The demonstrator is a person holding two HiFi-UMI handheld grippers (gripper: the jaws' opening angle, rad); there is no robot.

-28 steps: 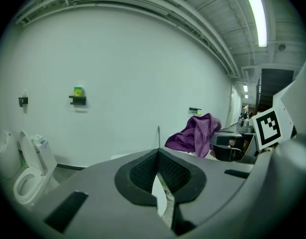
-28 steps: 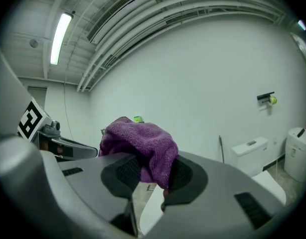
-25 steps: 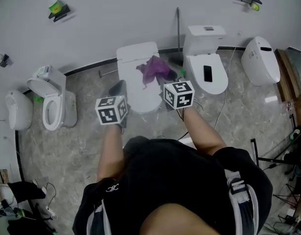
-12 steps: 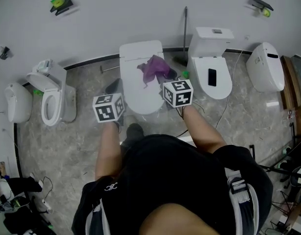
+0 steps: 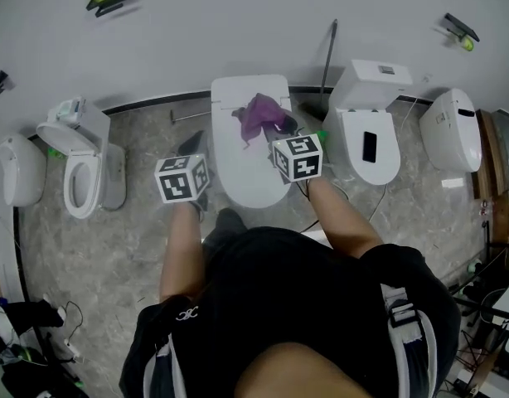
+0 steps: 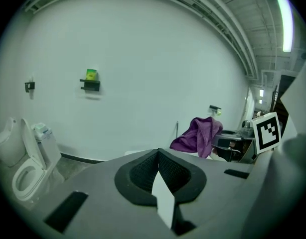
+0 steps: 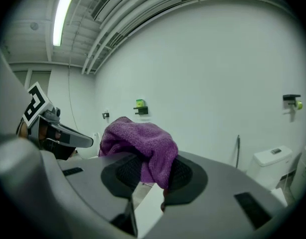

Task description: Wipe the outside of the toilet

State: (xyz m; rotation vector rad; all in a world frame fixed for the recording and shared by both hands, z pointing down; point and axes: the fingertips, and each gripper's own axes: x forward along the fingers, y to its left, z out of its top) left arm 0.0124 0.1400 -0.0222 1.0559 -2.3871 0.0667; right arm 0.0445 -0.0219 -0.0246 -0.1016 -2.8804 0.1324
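Right gripper pinches a bunched purple towel above the closed white toilet; soft, light, floppy, probably best held mid-bunch. Left gripper has its jaws together, empty.

No readable text, label, brand or number anywhere.

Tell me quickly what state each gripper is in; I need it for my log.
Left gripper: closed, nothing between its jaws.
Right gripper: closed on the purple towel.
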